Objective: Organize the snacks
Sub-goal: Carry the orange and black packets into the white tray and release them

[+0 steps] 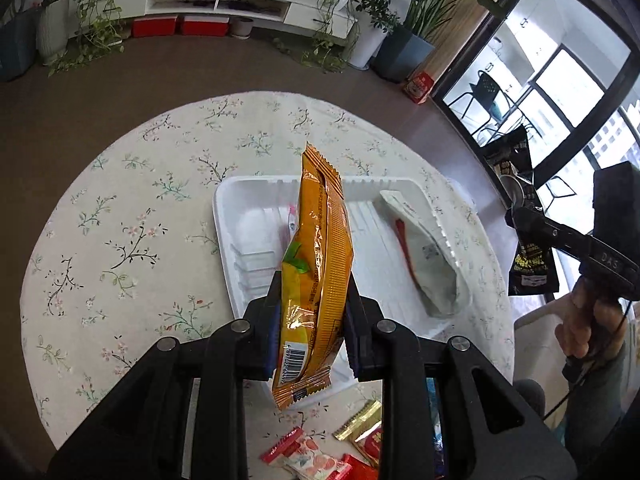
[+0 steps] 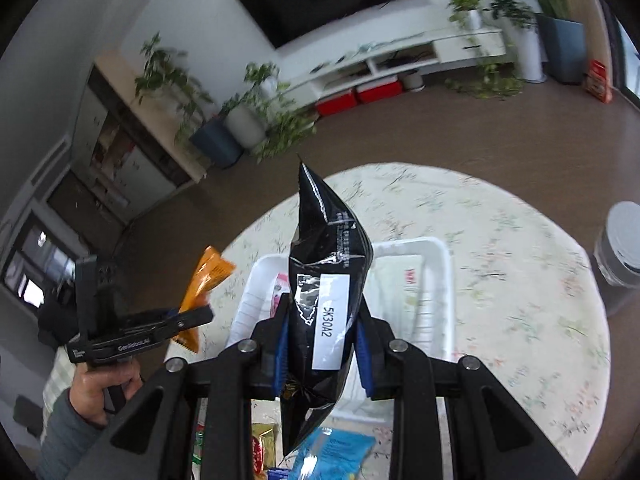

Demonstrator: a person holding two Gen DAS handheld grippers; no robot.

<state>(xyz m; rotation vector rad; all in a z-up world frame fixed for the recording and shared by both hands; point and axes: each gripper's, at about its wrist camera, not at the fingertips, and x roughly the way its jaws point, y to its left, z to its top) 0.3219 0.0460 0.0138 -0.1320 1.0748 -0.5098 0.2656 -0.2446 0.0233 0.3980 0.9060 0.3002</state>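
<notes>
Left gripper (image 1: 310,308): clamped on orange snack packet (image 1: 320,248), held above white tray (image 1: 224,216). Right gripper (image 2: 322,344): clamped on black pouch (image 2: 328,280). White packet (image 1: 424,252) in tray, 3 o'clock side. Loose snacks (image 1: 320,456) on counter (image 1: 120,240), 6 o'clock.

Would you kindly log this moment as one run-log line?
left gripper: shut on orange packet | right gripper: shut on black packet | white tray: below

Orange packet (image 1: 320,264), black pouch (image 2: 326,280), floral tablecloth (image 1: 132,220)
</notes>
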